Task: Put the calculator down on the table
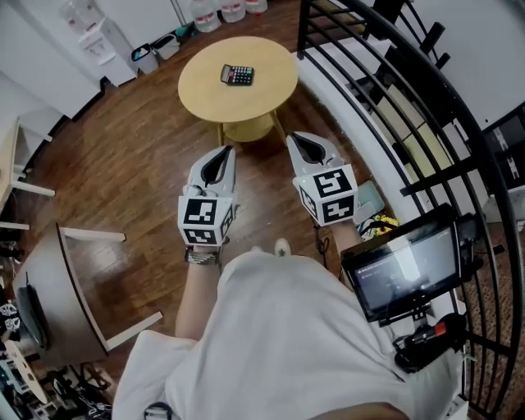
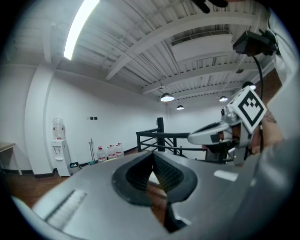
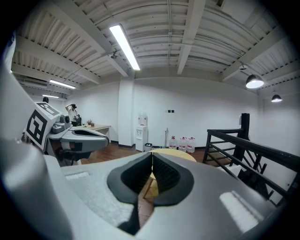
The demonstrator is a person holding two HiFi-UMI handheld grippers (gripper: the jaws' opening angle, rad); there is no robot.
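The calculator (image 1: 237, 75) lay flat on the round yellow bench (image 1: 205, 90), a little past its middle, dark keys up, with nothing else on that top. Beyond the bench, three water jugs (image 1: 221, 11) stood in a row on the wooden floor (image 1: 139, 156) against the far wall. Near them stood a white water dispenser (image 1: 97, 39) with a bottle on top. Two small bins (image 1: 156, 47) sat beside it; what was in them could not be made out.

The left tongs (image 1: 221, 154) and the right tongs (image 1: 302, 141) were held side by side in front of the person, well short of the bench and apart from the calculator. Both pointed towards the bench and dipped slightly below level. Each pair had its ribbed black pads pressed together with nothing between them. The left wrist wore a watch (image 1: 203, 257). A black railing (image 1: 394, 98) curved along the right side.
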